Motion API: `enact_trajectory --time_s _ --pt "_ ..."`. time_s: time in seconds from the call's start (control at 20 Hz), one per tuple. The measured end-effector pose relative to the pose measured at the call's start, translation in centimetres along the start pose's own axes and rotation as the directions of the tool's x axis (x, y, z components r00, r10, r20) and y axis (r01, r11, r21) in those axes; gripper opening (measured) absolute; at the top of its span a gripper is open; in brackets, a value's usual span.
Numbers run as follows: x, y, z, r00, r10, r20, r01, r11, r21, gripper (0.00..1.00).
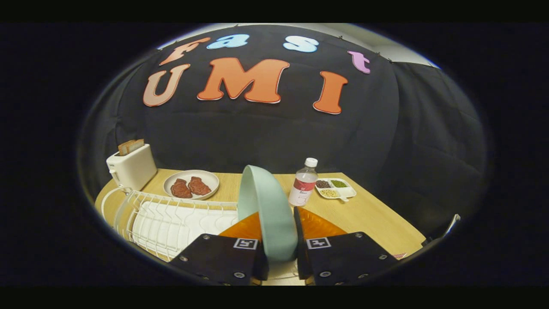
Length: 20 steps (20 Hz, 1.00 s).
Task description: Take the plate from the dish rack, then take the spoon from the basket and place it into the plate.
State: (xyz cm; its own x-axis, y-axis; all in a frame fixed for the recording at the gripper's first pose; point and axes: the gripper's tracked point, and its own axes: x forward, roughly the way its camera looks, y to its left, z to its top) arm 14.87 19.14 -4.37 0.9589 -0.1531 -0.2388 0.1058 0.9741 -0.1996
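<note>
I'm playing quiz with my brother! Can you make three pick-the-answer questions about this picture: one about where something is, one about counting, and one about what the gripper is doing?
1. Where is the water bottle?
A. beside the divided snack dish
B. inside the dish rack
C. on the toaster

2. How many meat pieces lie on the beige plate?
A. one
B. two
C. four

3. What is the gripper doing?
A. open, holding nothing
B. shut on the bottle
C. shut on the pale green plate

Answers: 1 A, the bottle stands next to that dish. 2 B, two pieces lie side by side. 3 C, both fingers press the upright plate's rim.
</note>
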Motion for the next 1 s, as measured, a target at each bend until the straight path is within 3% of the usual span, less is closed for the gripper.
enact_trajectory --time_s 0.3,0.55,0.8,1.0 --pt "-4.5 -1.1 1.2 0.998 0.024 0.051 -0.024 1.000 0.012 0.27" --pt "-9.8 -1.8 0.8 0.992 0.103 0.072 -0.108 0.992 0.060 0.27" --pt "-14.3 -2.6 -2.0 0.983 0.169 0.071 -0.176 0.976 0.125 0.27" --pt "-16.6 -1.9 -5.9 0.966 0.255 0.041 -0.257 0.936 0.243 0.26"
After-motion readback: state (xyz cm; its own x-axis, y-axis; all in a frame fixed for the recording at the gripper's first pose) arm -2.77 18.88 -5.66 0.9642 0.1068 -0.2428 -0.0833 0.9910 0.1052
